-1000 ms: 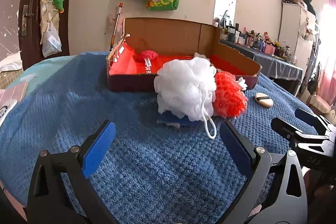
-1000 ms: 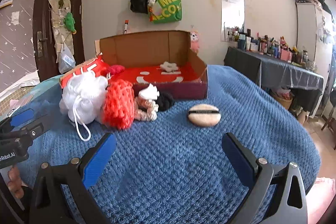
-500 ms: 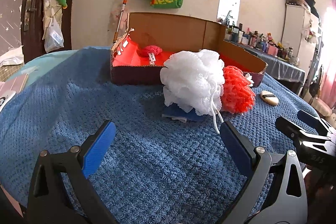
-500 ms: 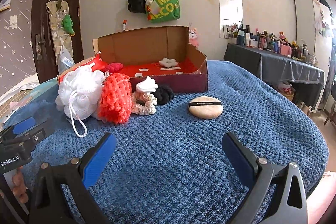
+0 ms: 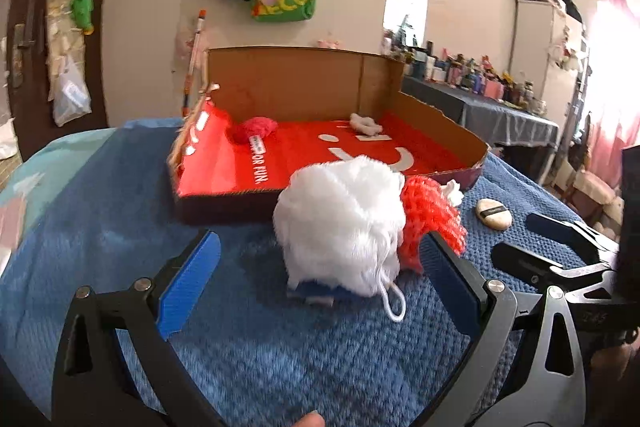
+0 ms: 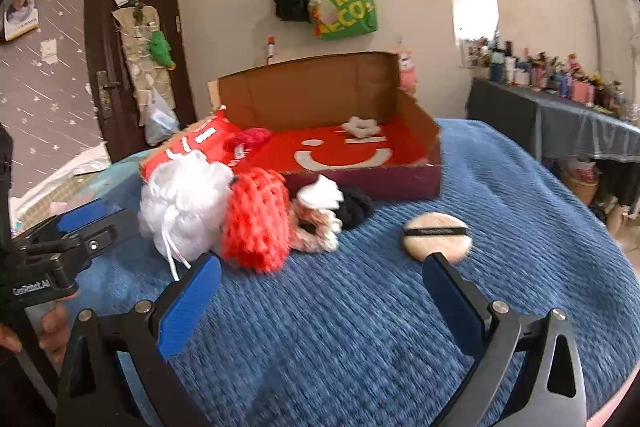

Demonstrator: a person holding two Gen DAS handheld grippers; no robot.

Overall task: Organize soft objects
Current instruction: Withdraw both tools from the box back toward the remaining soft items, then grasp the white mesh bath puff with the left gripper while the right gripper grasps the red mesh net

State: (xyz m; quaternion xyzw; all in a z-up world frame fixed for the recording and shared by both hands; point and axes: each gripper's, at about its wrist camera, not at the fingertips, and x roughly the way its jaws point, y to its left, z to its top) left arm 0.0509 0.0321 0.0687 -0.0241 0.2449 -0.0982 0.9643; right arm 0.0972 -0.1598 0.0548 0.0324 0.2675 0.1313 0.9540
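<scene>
Left gripper [image 5: 320, 267]: jaws spread wide, nothing held; white pouf [image 5: 340, 223] framed between pads.
Right gripper [image 6: 320, 285]: released, empty, low over blanket [image 6: 360, 327].
White pouf: frilly mesh ball, corded, touching red pouf [image 6: 256, 219].
Puff [image 6: 436, 235]: flat, round, banded, apart.
Box [image 6: 400, 179]: cardboard, red-lined, behind pile.
Blanket: blue waffle knit.

Right claw [image 6: 322, 281] gapes over blue blanket [image 6: 360, 327]; white pouf [image 6: 184, 203] touches red pouf [image 6: 256, 219]; powder puff [image 6: 436, 235] lies apart.
</scene>
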